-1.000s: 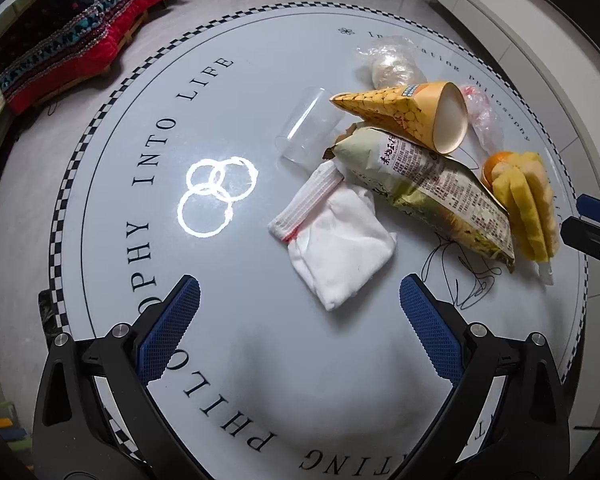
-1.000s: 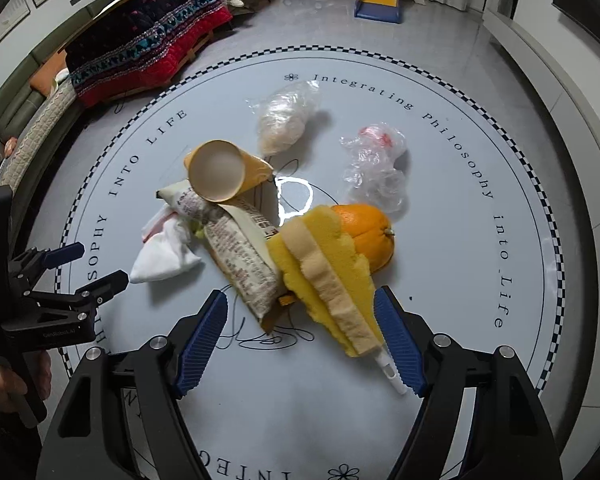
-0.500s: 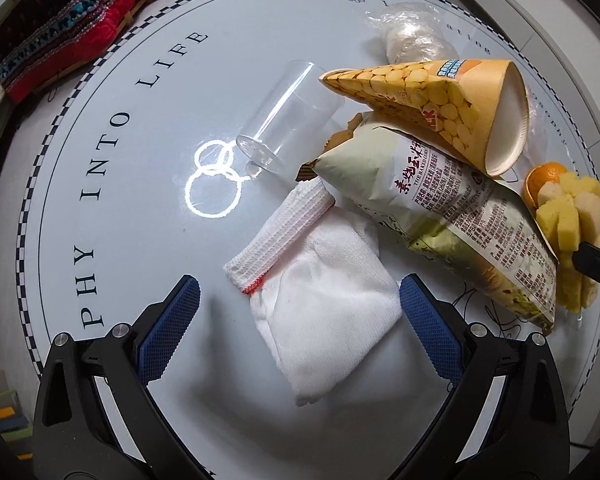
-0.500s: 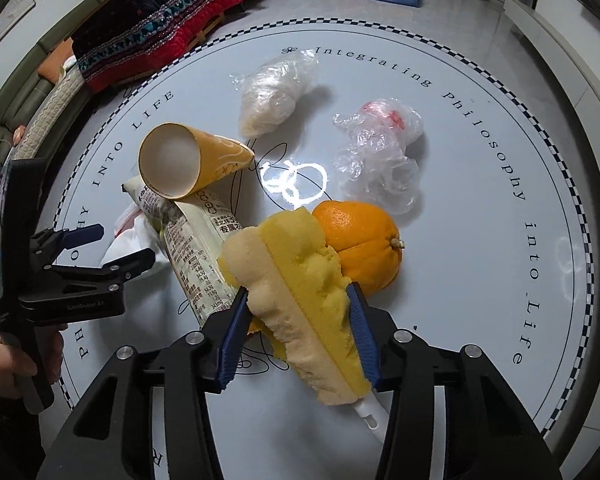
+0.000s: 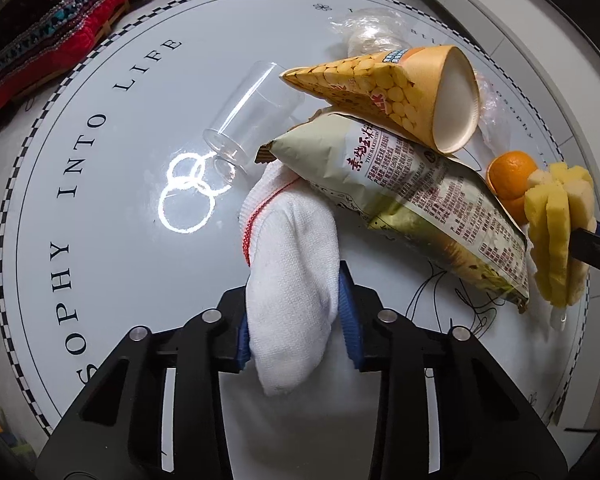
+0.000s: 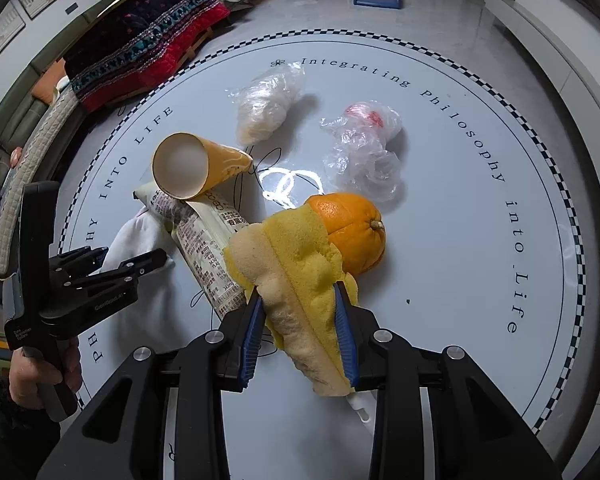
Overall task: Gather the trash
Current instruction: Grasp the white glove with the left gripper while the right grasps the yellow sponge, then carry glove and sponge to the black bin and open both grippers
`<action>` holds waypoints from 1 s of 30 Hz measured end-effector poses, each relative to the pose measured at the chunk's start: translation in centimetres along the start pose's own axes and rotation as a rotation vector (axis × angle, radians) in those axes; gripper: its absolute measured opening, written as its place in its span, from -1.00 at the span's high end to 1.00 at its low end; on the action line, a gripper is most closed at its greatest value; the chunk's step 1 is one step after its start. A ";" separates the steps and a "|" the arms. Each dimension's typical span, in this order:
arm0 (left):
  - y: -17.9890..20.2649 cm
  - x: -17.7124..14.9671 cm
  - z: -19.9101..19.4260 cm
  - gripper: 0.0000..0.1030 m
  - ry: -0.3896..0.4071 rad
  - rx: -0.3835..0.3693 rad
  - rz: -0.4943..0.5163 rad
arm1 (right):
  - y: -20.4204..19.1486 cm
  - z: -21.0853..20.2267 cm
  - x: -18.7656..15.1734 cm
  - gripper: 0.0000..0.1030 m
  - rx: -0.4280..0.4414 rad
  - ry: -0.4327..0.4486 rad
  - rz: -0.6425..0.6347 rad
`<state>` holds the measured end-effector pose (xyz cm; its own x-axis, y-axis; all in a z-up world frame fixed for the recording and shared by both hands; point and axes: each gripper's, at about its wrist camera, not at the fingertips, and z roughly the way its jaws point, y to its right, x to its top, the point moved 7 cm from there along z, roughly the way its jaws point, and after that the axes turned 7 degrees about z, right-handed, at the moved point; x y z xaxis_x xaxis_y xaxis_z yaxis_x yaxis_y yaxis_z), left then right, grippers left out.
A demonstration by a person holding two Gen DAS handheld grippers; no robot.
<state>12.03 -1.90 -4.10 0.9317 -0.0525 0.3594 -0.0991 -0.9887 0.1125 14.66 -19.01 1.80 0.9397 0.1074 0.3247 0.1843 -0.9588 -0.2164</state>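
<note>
1. Even, bright indoor light is seen; the pictures are sharp, without motion blur.
2. Ring-shaped glare is thrown on the glossy table, from lamps overhead.
3. Soft shadows are cast beside the orange.
4. Strong fisheye bending and dark corners are noted.

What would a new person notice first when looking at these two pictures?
Probably the two grips: the left gripper has just closed on a white sock near the table's front edge, and the right gripper on a yellow sponge that leans against an orange. Behind them, a corn-printed paper cone lies on a snack bag.
</note>
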 end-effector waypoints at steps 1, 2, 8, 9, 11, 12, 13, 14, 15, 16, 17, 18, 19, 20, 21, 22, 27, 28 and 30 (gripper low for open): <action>0.0 -0.2 -0.2 0.46 0.004 -0.008 0.009 | 0.0 -0.3 -0.1 0.32 -0.001 0.002 0.008; 0.1 -0.6 -0.5 0.46 0.008 -0.017 0.021 | -0.1 -0.6 -0.3 0.32 0.001 0.004 0.016; -0.6 -2.9 -3.2 0.47 0.054 -0.035 0.057 | -2.6 -2.4 -1.7 0.32 0.006 0.013 0.020; -1.0 -3.4 -3.9 0.47 0.063 -0.033 0.061 | -3.1 -2.5 -1.9 0.32 0.010 0.012 0.018; -1.7 -4.2 -4.9 0.47 0.076 -0.028 0.066 | -4.4 -2.6 -2.3 0.32 0.017 0.008 0.014; -2.1 -4.6 -5.5 0.47 0.083 -0.023 0.068 | -5.3 -2.6 -2.6 0.32 0.020 0.006 0.010; -2.5 -5.0 -6.1 0.46 0.092 -0.018 0.067 | -5.9 -2.6 -2.8 0.32 0.024 0.004 0.005; -3.0 -5.6 -6.8 0.46 0.102 -0.014 0.067 | -6.9 -2.6 -3.0 0.32 0.027 0.001 -0.002; -3.7 -6.0 -7.3 0.46 0.109 -0.014 0.065 | -7.7 -2.5 -3.2 0.32 0.029 -0.003 -0.011; -4.3 -6.5 -7.8 0.46 0.117 -0.016 0.060 | -8.7 -2.5 -3.4 0.32 0.031 -0.005 -0.021; -5.0 -7.0 -8.4 0.47 0.123 -0.016 0.054 | -9.4 -2.4 -3.5 0.32 0.034 -0.007 -0.030; -5.4 -7.5 -8.9 0.47 0.128 -0.012 0.050 | -10.6 -2.4 -3.7 0.32 0.040 -0.009 -0.041; -5.8 -7.9 -9.3 0.46 0.134 -0.005 0.044 | -11.5 -2.4 -3.8 0.32 0.046 -0.011 -0.051; -6.6 -8.4 -9.7 0.47 0.139 -0.001 0.038 | -12.5 -2.3 -3.9 0.32 0.051 -0.013 -0.061; -7.1 -9.1 -10.3 0.47 0.146 0.000 0.029 | -13.7 -2.2 -4.2 0.32 0.056 -0.016 -0.075; -7.9 -9.6 -10.7 0.47 0.152 0.001 0.021 | -14.8 -2.1 -4.4 0.32 0.060 -0.019 -0.088; -12.1 -12.2 -13.3 0.46 0.187 0.026 -0.025 | -20.6 -1.4 -5.4 0.32 0.099 -0.040 -0.164; -12.9 -12.6 -13.7 0.47 0.191 0.033 -0.036 | -22.0 -1.2 -5.6 0.32 0.108 -0.045 -0.180; -14.6 -13.8 -14.5 0.46 0.201 0.045 -0.064 | -24.1 -0.9 -6.1 0.32 0.121 -0.053 -0.210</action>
<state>-4.48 15.30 2.70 0.8468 0.0355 0.5307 -0.0218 -0.9946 0.1013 4.24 3.26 5.85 0.8905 0.3177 0.3257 0.4072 -0.8757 -0.2594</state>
